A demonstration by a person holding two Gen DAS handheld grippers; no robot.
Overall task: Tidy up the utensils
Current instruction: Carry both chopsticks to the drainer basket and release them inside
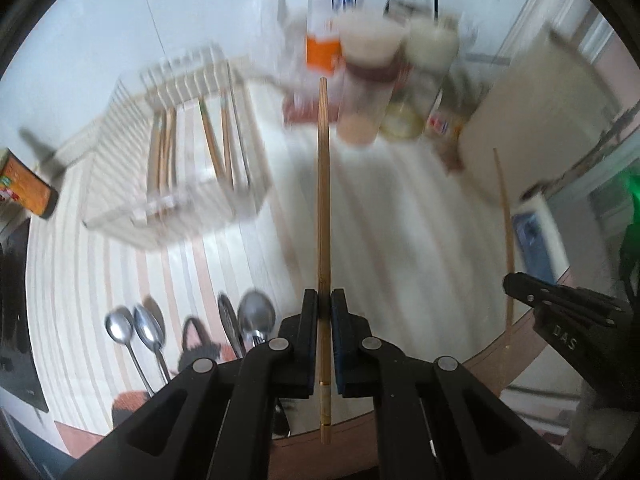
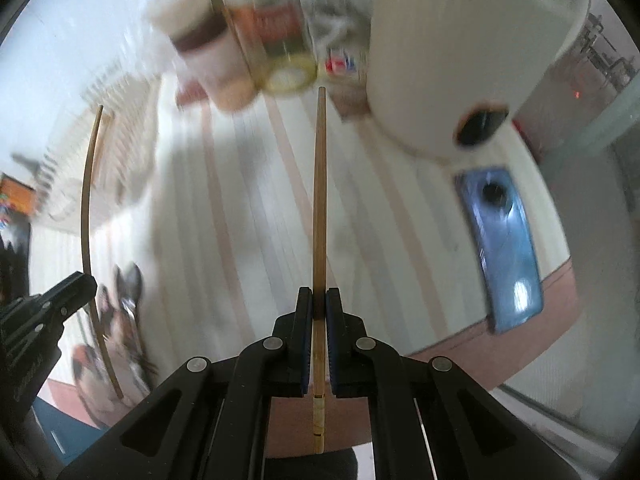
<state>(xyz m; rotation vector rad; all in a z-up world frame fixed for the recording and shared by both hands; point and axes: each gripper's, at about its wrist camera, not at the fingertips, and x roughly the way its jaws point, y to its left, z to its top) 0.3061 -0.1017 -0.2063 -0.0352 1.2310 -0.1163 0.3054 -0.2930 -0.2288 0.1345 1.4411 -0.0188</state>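
Observation:
My left gripper [image 1: 324, 294] is shut on a wooden chopstick [image 1: 323, 184] that points forward above the striped tablecloth. My right gripper [image 2: 318, 292] is shut on a second wooden chopstick [image 2: 319, 200], also held above the cloth. Each gripper shows in the other's view: the right one [image 1: 508, 280] at the right edge with its chopstick [image 1: 505, 220], the left one [image 2: 90, 278] at the left edge with its chopstick [image 2: 86, 208]. A white slatted rack [image 1: 176, 184] at the back left holds several chopsticks [image 1: 214, 144]. Spoons [image 1: 136, 330] lie at the front left.
Blurred jars and bottles [image 1: 372, 80] stand at the back of the table. A large white container [image 2: 460, 48] stands at the back right. A blue phone-like object [image 2: 504, 248] lies at the right. An orange box [image 1: 24, 188] is at the far left. The round table edge [image 1: 480, 354] is near.

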